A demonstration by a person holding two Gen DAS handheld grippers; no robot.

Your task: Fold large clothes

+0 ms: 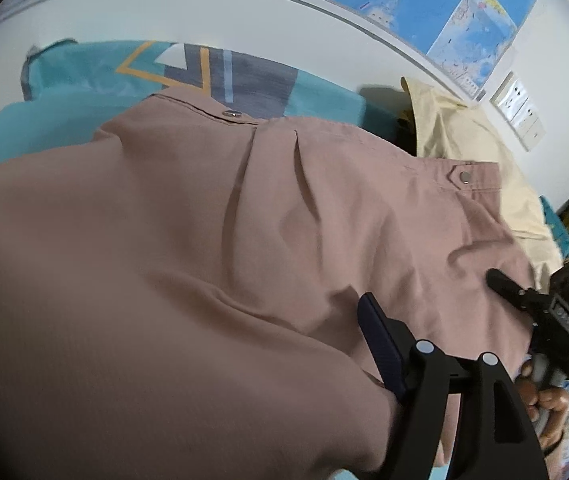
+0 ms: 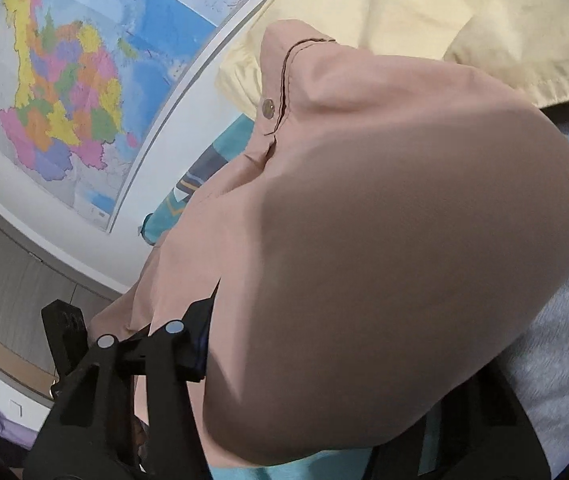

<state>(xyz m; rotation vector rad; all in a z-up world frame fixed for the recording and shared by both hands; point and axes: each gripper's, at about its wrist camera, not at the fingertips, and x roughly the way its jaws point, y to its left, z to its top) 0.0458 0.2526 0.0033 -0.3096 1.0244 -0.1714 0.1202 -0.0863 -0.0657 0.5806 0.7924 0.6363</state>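
Left and right wrist views. A white wall is closing off the far side, and a large coloured map with a smaller map is hanging on it. Below the wall, a bed under a teal patterned cover is carrying the clothes. The task's thing, a dusty pink garment, is lying spread over most of this cover, its waistband with two metal snaps facing the wall. In the right wrist view the same cloth is bulging up close to the lens and blocking most of the bed. A cream garment is lying crumpled just beyond the pink one, touching its far edge. A grey blanket is showing at the right side of the right wrist view, partly under the pink cloth. A wood-fronted cupboard is standing below the large map, and a white socket plate is sitting on the wall beside the smaller map.

The left claw is standing open over the near part of the pink garment, one finger lying against a fold and only that pad showing. The right claw is also standing open, with the pink garment's edge lying between its fingers and the outer finger clear of the cloth; a hand is holding it
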